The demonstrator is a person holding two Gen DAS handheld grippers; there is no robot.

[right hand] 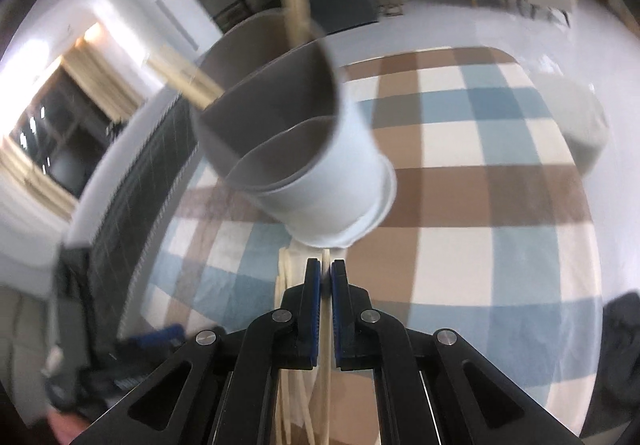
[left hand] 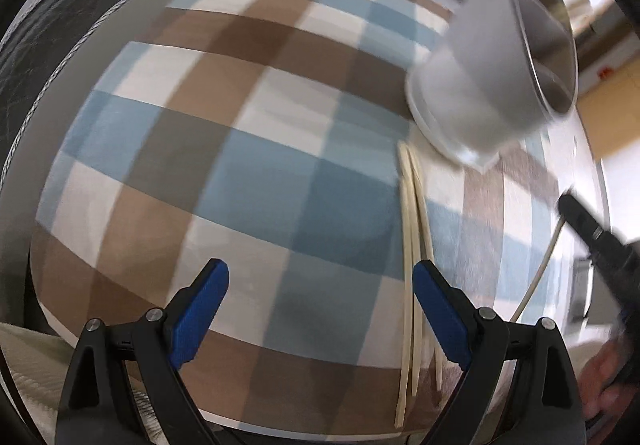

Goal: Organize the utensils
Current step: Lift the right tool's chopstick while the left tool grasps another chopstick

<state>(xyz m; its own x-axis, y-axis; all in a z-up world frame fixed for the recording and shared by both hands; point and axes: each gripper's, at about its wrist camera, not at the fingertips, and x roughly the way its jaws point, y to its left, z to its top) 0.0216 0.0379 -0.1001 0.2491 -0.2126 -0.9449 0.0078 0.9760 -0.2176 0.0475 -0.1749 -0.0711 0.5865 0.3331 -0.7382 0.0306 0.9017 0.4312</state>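
Table: round top under a blue, brown and cream checked tablecloth [left hand: 224, 149], filling the middle of both views.
Holder: white cylindrical utensil cup [right hand: 320, 165] with a grey inside, upper centre of the right wrist view, two pale sticks rising from it.
Chopsticks: loose pale wooden chopsticks [left hand: 412, 245] lying on the cloth, lower right of the left wrist view, below the cup.
Left gripper [left hand: 320, 277]: blue-padded jaws wide apart, holding nothing.
Right gripper [right hand: 326, 273]: jaws pressed together on one thin pale chopstick [right hand: 326, 345].
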